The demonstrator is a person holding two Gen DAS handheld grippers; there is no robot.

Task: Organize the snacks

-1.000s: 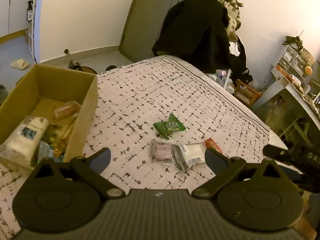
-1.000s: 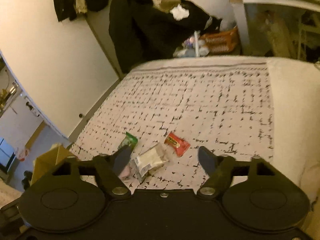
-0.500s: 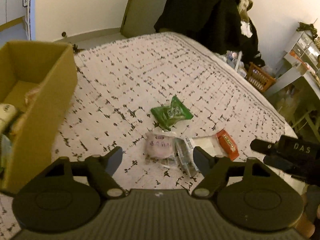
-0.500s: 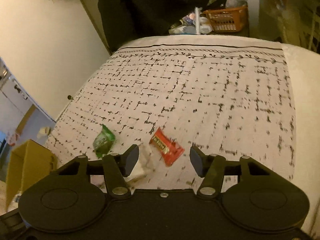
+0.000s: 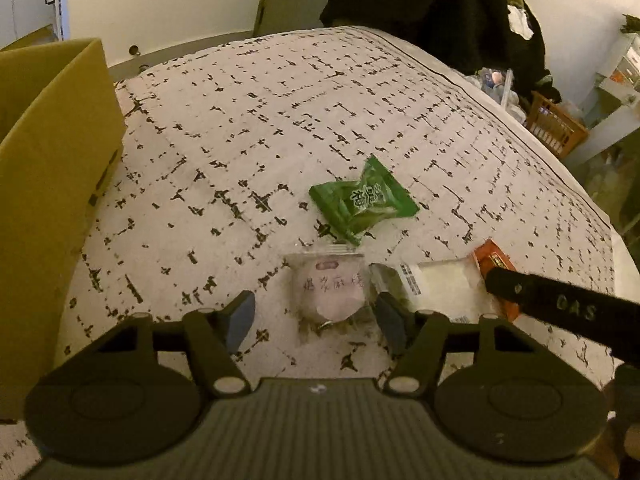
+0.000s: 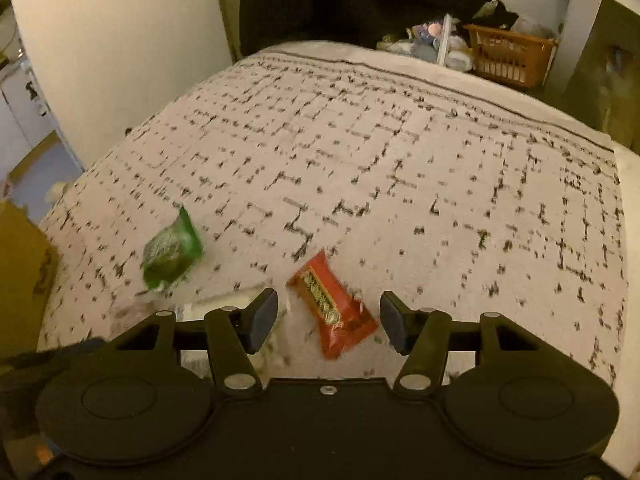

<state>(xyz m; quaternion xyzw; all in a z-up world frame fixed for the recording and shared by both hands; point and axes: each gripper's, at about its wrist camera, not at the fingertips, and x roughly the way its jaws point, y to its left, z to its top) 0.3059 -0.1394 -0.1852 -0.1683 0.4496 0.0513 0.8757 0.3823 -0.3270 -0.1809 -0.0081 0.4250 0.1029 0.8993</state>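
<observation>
A: What is the left gripper (image 5: 316,322) doing?

B: It is hovering low over the clear-wrapped pink cake (image 5: 330,290), which is lying on the bedspread (image 5: 240,120) just below the green packet (image 5: 362,200). Its jaws have just been closing, and they are standing about half open with the cake between them. The pads are not pressing on it yet.

A: And the right gripper (image 6: 328,322)?

B: It is straddling the red packet (image 6: 332,304), which is lying to the right of the green packet (image 6: 172,254). Its jaws have narrowed too and are now standing about half open, with a clear gap on both sides, so nothing is being held.

A: How should the two picks go?

B: I am thinking both need to settle lower, so the pads are catching each wrapper by its sides rather than sliding over the top. The white packet (image 5: 436,290) is lying just right of the cake, so the left gripper's right pad risks catching that too.

A: What are the materials like?

B: The wrappers are looking thin, glossy and crinkly with crimped ends. The cake is round and soft-looking, and the red packet is flat and oblong. The bedspread is soft, patterned cloth, likely giving under pressure. The cardboard box (image 5: 52,168), stiff and open-topped, is standing well left of the green packet.
</observation>
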